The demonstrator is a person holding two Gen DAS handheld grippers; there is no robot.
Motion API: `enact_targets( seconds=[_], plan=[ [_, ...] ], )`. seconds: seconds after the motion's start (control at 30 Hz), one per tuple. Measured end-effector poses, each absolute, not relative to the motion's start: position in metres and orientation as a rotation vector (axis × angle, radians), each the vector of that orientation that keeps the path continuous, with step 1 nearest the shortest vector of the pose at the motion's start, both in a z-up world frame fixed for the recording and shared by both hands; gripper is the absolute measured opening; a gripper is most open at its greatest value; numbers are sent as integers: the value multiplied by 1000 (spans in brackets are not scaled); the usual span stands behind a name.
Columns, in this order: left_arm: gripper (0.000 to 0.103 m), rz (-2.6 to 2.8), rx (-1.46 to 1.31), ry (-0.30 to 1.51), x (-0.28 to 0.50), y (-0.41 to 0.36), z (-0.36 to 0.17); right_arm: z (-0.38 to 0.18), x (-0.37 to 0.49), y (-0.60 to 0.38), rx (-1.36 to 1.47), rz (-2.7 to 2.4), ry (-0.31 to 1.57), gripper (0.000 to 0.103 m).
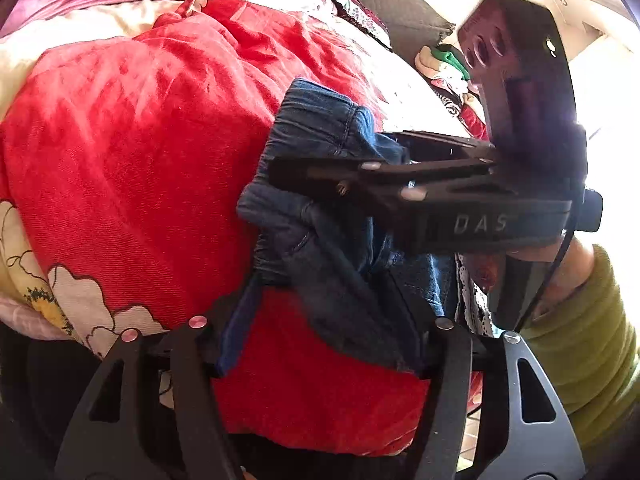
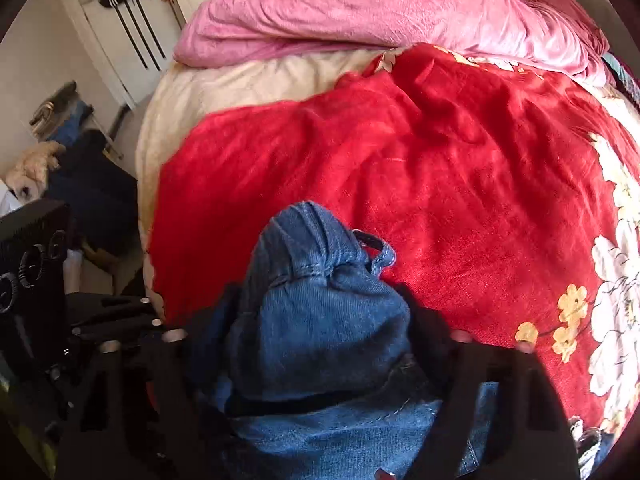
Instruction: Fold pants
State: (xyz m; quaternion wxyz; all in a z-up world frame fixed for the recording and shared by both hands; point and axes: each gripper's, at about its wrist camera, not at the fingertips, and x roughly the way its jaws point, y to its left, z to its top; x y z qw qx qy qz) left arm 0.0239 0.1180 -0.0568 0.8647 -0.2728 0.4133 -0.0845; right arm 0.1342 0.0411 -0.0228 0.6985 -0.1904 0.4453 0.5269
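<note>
Blue denim pants (image 1: pixel 340 248) hang bunched above a red floral blanket (image 1: pixel 128 168) on a bed. My left gripper (image 1: pixel 320 352) is shut on the denim, which fills the space between its arms. My right gripper (image 1: pixel 280 168) reaches in from the right in the left wrist view, its fingers clamped on the waistband. In the right wrist view the pants (image 2: pixel 320 320) bulge up between my right gripper (image 2: pixel 316 364) arms, a belt loop (image 2: pixel 376 250) sticking out. The left gripper body (image 2: pixel 32 264) shows at the left edge.
A pink quilt (image 2: pixel 360 16) and cream cover (image 2: pixel 240 80) lie at the far side of the red blanket (image 2: pixel 440 180). A pile of clothes (image 1: pixel 444 68) sits by the headboard. A cluttered chair and door (image 2: pixel 132 20) stand left of the bed. The person's green sleeve (image 1: pixel 592 340) is at right.
</note>
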Motion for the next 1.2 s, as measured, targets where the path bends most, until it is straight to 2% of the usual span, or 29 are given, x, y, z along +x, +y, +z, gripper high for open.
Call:
enact_targets(
  seconds=[0.07,0.17,0.23,0.27,0.4,0.47,0.5,0.63,0.77,0.87,1.0,1.2],
  plan=[
    [59,-179,-572,864,21,118,-55,-16,137,30,-366,1194,990,53],
    [70,-196,-578,856,16,116,-51,-4,139,9,-279,1222,970,44],
    [78,-217,-579,849,14,112,-48,3,141,-5,-214,1250,961,43],
    [78,-227,-581,847,14,110,-47,8,142,-14,-185,1260,950,42],
    [78,-289,-637,845,19,100,-46,22,144,-45,-105,1285,922,42],
    [70,-336,-666,846,24,91,-42,28,145,-59,-87,1285,904,42],
    [60,-359,-681,844,25,87,-40,31,145,-65,-80,1285,892,42],
    [58,-400,-679,827,26,67,-24,41,149,-92,-43,1283,855,42],
    [58,-410,-635,809,26,49,-7,47,147,-119,-18,1287,815,45],
    [58,-448,-604,790,29,29,4,51,146,-143,27,1264,784,53],
    [62,-578,-538,783,31,-5,11,51,144,-196,124,1150,730,76],
    [63,-659,-405,866,30,-50,-3,30,136,-255,171,919,764,77]
  ],
)
